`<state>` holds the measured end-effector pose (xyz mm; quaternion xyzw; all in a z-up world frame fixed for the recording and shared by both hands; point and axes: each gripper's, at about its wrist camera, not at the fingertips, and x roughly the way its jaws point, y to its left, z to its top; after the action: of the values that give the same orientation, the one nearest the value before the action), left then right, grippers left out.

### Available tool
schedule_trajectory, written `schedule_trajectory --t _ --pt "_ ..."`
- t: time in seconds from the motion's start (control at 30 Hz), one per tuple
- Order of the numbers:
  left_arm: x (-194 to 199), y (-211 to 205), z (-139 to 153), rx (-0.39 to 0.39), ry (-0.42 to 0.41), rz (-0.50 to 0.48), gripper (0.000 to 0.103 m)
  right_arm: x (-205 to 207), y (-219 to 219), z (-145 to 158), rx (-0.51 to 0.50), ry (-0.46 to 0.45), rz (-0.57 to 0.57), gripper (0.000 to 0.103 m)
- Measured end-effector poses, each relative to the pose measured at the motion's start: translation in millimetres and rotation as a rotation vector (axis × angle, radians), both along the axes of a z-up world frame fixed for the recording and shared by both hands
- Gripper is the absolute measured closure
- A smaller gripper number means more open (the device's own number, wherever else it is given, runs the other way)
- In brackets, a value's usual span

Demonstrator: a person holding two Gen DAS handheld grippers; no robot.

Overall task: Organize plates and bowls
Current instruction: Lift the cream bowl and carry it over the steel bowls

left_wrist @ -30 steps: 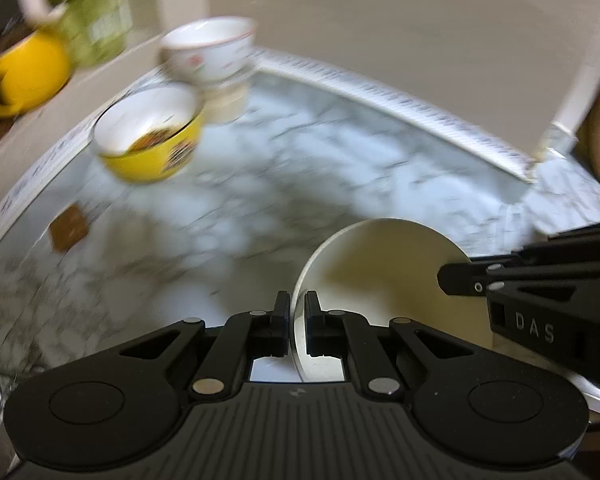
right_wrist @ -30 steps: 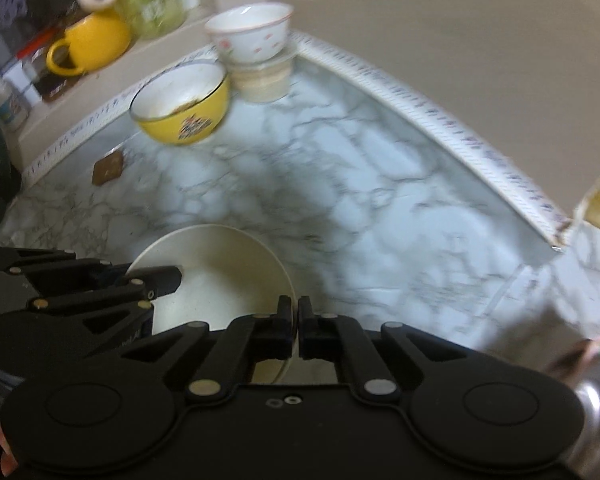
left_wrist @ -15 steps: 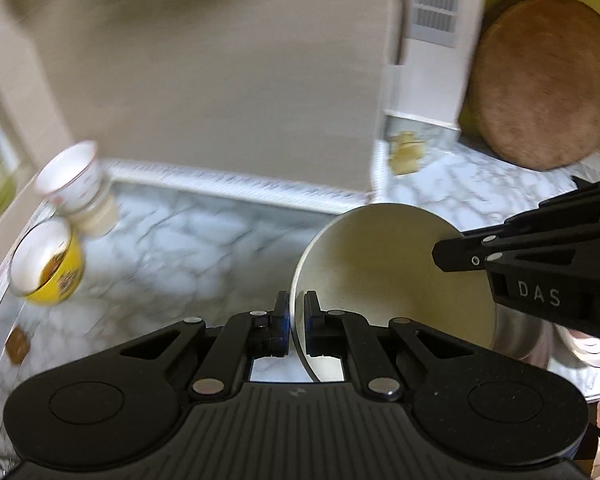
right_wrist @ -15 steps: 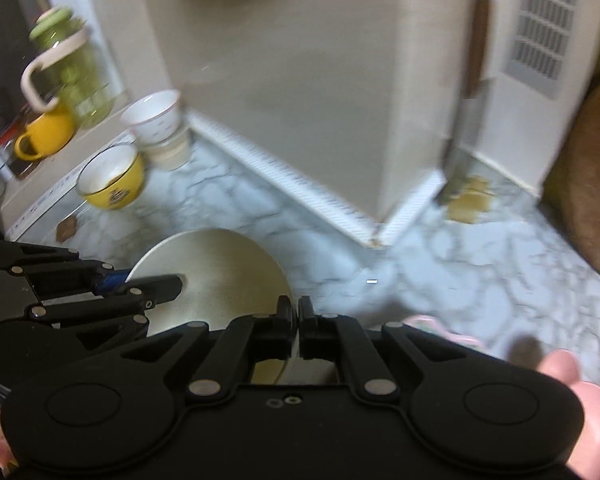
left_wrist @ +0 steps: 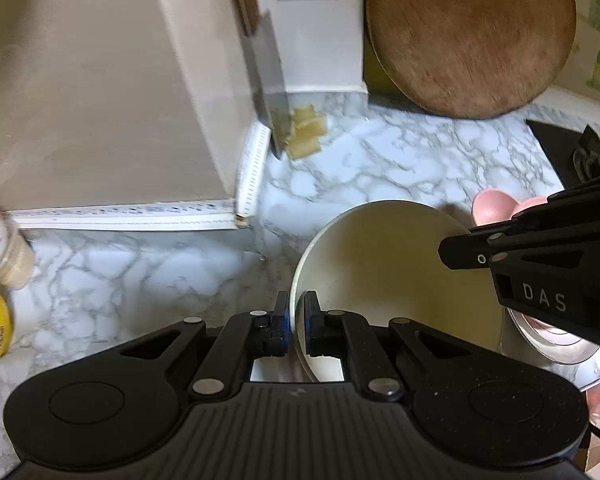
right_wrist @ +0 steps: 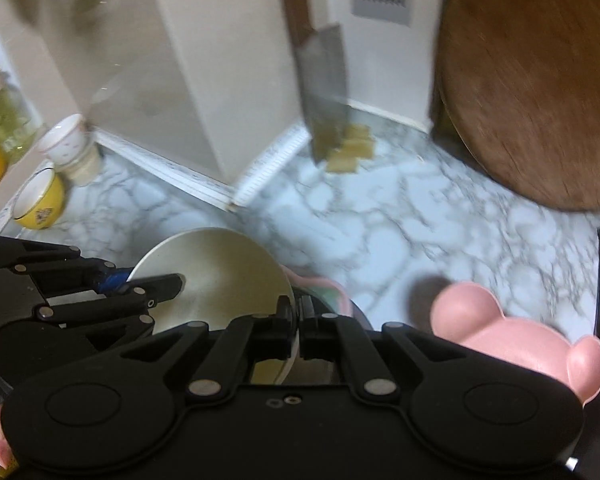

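- The marble counter (left_wrist: pixel 400 168) runs wide ahead, with a round wooden board (left_wrist: pixel 470 36) leaning at the back and a cleaver (left_wrist: pixel 266 80) propped against the wall corner; any set-down should stay well clear of that blade.
- The cream plate (left_wrist: pixel 384 268) is off the counter, carried tilted between the two tools, each clamped on an opposite edge of its rim.
- The left gripper (left_wrist: pixel 296 322) has its jaws together on the near rim of the plate; the rim shows pinched between the pads.
- The right gripper (right_wrist: pixel 296 322) is likewise clamped on the plate's other edge, seen in its own view with the rim running between its fingers.
- A steel dish (left_wrist: pixel 548 344) lies just below and to the right of the plate, with a pink bear-shaped plate (right_wrist: pixel 512 332) close by; this looks the likely place to stack.
- Judged from this, the step in hand is carrying the plate across to the other dishes. To do it well, both hands should travel at one pace so neither pinch twists the rim.
- Level the plate before lowering, centre it over the dish beneath, and let go only when it rests flat.
- The yellow bowl (right_wrist: pixel 40 200) and the white cup (right_wrist: pixel 66 140) stand well apart at the far left, still to be sorted.
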<state>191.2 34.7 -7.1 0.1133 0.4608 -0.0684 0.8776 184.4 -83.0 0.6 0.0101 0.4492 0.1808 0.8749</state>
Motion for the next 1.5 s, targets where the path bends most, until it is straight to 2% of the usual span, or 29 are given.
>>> schedule_trajectory --t 0.53,0.7,1.33,1.5 --pt "12.8 -19.1 -30.5 0.049 0.051 -0.021 0.096 9.2 -14.2 -38.0 0.001 0.074 -0.012 0.099" --pt "9.9 -25.4 -34.4 0.084 0.037 -0.041 0.096 8.9 -15.9 -42.9 -0.002 0.089 -0.016 0.099" --pt "13.3 -22.7 -38.0 0.073 0.042 -0.055 0.095 9.4 -9.3 -50.7 -0.023 0.1 -0.034 0.099" --pt "15.2 -17.6 -42.5 0.06 0.07 -0.049 0.095 8.9 -8.5 -51.3 -0.025 0.095 -0.042 0.098"
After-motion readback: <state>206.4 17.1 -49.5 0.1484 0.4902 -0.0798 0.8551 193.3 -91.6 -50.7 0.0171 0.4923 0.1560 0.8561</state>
